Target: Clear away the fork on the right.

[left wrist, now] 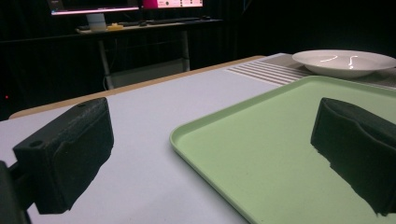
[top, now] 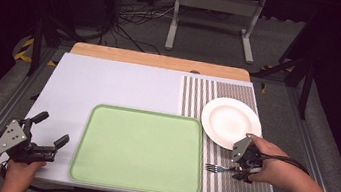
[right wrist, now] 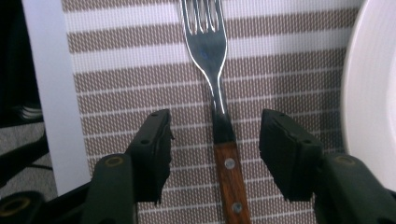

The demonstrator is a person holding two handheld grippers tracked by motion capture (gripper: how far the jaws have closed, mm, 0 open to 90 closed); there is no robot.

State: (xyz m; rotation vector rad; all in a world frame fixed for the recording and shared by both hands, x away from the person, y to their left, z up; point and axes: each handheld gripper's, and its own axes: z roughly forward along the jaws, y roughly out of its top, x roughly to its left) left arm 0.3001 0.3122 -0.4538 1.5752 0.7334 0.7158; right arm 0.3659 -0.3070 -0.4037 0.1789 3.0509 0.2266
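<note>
A fork [right wrist: 219, 112] with a wooden handle lies flat on the striped placemat [right wrist: 121, 70], its tines pointing toward the green tray [top: 138, 149]. My right gripper [right wrist: 215, 154] hangs over the handle with one jaw on each side and a gap to both pads, so it is open. From above, the fork [top: 216, 168] shows just left of the right gripper [top: 244, 164]. My left gripper [top: 49, 137] rests at the table's near left corner, jaws wide apart with nothing between them. In the left gripper view its jaws frame the tray's edge [left wrist: 196, 126].
A white plate [top: 231, 123] sits on the placemat just behind the right hand, and its rim [right wrist: 369, 84] lies close to the right jaw. The green tray holds nothing. The white table top [top: 110, 82] stretches left and back of the tray.
</note>
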